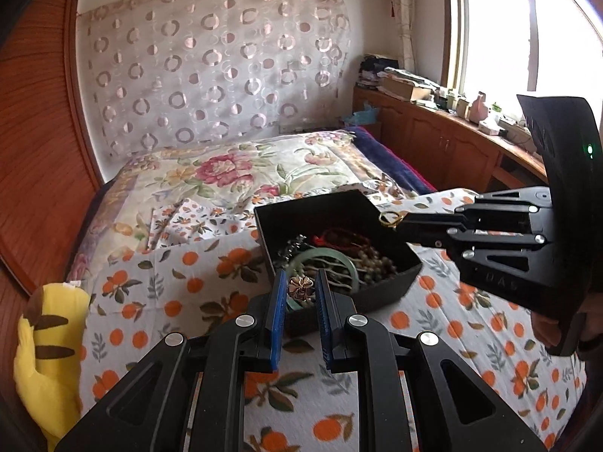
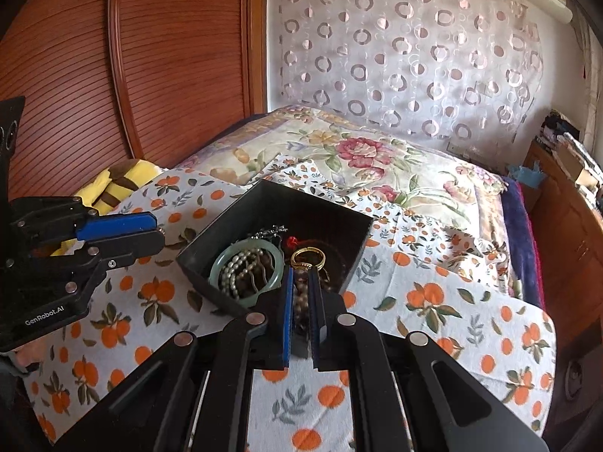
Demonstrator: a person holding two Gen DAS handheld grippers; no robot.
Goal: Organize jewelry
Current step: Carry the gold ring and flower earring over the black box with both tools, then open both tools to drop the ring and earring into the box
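From the left wrist, the black box (image 1: 335, 252) of jewelry sits on a bed (image 1: 158, 282) with open sheet around it; the left tool (image 1: 299, 288) pinches a flower brooch (image 1: 300, 287). From the right wrist, the right tool (image 2: 301, 269) pinches a gold ring (image 2: 308, 257) over the box's near edge.
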